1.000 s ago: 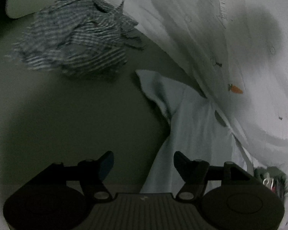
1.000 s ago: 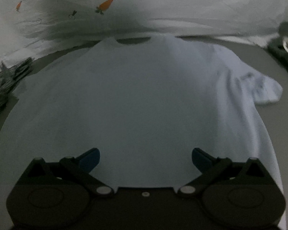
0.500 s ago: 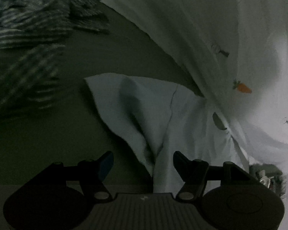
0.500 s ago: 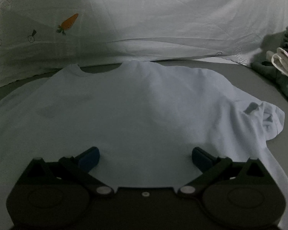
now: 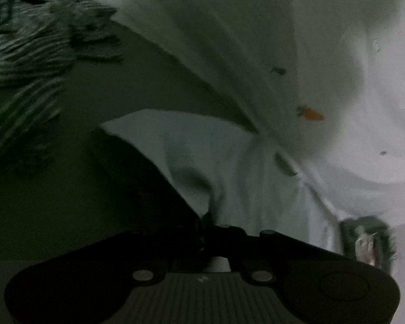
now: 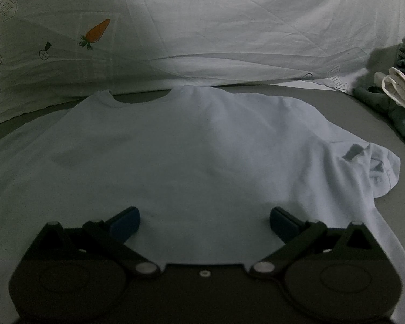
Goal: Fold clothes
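My left tongs [image 5: 206,222] are clamped on the edge of the white T-shirt [image 5: 229,162], at the sleeve side where the cloth bunches into a peak right at the tips. My right tongs [image 6: 203,220] stand wide apart, nothing between the pads, hovering over the shirt's lower body.

Step in hand, as I read it: fold the left sleeve side inward.
- Grip looks shallow, only a pinch of edge. Lift slow so it doesn't slip out.
- Carry the sleeve across toward the shirt's midline, keeping the fold line straight from shoulder to hem.
- Right tongs could pin the body flat while the left pulls, otherwise the whole shirt drags.
- The right sleeve [image 6: 375,167] is crumpled and partly turned under; it needs flattening before its own fold.

The shirt lies flat, front side unclear, collar [image 6: 137,100] pointing away from me, spread on a plain grey surface [image 6: 364,108].

Surroundings:
- White bedsheet or duvet [image 6: 229,27] with a carrot print [image 6: 97,32] and small line drawings rises just behind the collar.
- Striped grey garment [image 5: 27,54], heaped, well apart from the shirt on the left.
- Pile of other clothes [image 6: 399,89] at the far right, greenish and cream.
- Light is dim; my own shadow covers much of the left view.
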The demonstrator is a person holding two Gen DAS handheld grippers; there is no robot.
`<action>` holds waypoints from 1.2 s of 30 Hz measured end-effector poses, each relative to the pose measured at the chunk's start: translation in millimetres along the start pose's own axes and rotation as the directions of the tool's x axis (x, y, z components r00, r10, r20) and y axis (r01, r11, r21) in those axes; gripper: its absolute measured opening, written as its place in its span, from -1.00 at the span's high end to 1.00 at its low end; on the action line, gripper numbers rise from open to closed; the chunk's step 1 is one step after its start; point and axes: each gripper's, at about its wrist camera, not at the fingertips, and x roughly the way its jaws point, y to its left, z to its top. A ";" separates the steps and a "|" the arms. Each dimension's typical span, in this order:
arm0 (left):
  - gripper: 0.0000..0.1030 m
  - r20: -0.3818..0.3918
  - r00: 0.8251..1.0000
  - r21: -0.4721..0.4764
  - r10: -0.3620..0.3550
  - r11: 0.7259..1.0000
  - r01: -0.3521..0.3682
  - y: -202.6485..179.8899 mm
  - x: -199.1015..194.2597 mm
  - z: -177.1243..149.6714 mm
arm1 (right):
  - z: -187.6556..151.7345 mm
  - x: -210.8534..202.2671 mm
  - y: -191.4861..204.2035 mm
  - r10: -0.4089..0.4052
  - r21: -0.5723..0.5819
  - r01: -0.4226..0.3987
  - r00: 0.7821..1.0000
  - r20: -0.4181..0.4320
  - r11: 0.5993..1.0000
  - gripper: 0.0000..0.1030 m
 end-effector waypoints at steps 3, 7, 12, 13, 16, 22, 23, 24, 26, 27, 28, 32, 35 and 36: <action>0.95 -0.024 0.996 -0.117 0.089 0.989 -0.091 26.9 5.8 -10.0 | 0.4 0.2 0.0 0.000 0.000 0.000 1.000 0.000 1.000 -1.00; 0.95 -0.011 0.998 -0.166 0.067 0.984 -0.068 40.3 -1.8 -10.3 | 0.0 -0.2 0.2 0.000 0.000 0.000 1.000 0.000 1.000 -1.00; 0.95 0.075 0.991 -0.095 0.114 0.990 -0.107 31.2 -17.4 4.5 | 0.1 -0.2 0.3 0.000 0.000 0.000 1.000 0.000 1.000 -1.00; 0.95 0.104 0.987 -0.090 0.123 0.989 -0.114 30.0 -23.4 7.7 | 0.1 -0.2 0.3 0.000 0.001 0.000 1.000 0.000 1.000 -1.00; 0.95 0.127 0.981 0.015 0.149 0.988 -0.153 20.9 -30.0 14.7 | 0.2 -0.2 0.5 -0.001 0.000 0.001 1.000 0.000 1.000 -1.00; 0.85 -0.004 0.980 0.009 0.200 0.980 -0.200 44.9 -10.0 -10.0 | 0.6 0.1 0.3 0.000 0.001 0.000 1.000 0.000 1.000 -1.00; 0.85 -0.011 0.981 -0.013 0.195 0.981 -0.196 45.8 -11.4 -11.7 | 0.6 0.1 0.3 0.000 0.001 0.000 1.000 0.000 1.000 -1.00; 0.85 -0.018 0.981 -0.033 0.192 0.981 -0.192 46.6 -12.4 -13.0 | 0.7 0.1 0.3 0.000 0.002 0.000 1.000 0.000 1.000 -1.00; 0.82 -0.027 0.982 -0.045 0.188 0.981 -0.189 46.5 -14.2 -15.7 | 0.9 0.2 0.4 0.000 0.002 0.000 1.000 0.000 1.000 -1.00; 0.79 -0.029 0.982 -0.036 0.186 0.982 -0.187 44.9 -15.5 -17.2 | 1.0 0.4 0.6 0.000 0.002 0.000 1.000 0.000 1.000 -1.00; 0.73 -0.035 0.982 -0.027 0.185 0.982 -0.186 42.4 -16.5 -17.3 | 1.1 0.4 0.7 0.000 0.002 0.000 1.000 0.000 1.000 -1.00; 0.49 -0.036 0.985 -0.020 0.168 0.985 -0.169 31.1 -26.7 -27.4 | 2.4 0.8 0.3 0.004 0.002 -0.004 1.000 -0.010 1.000 -1.00; 0.25 -0.016 0.990 0.000 0.137 0.991 -0.137 9.5 -33.2 -36.6 | 9.3 -0.8 -3.9 0.038 -0.011 -0.039 0.997 -0.072 0.999 -1.00; 0.19 -0.009 0.992 0.017 0.126 0.992 -0.125 0.9 -36.1 -40.8 | 11.2 -3.2 -5.5 0.050 -0.020 -0.052 0.994 -0.100 0.998 -1.00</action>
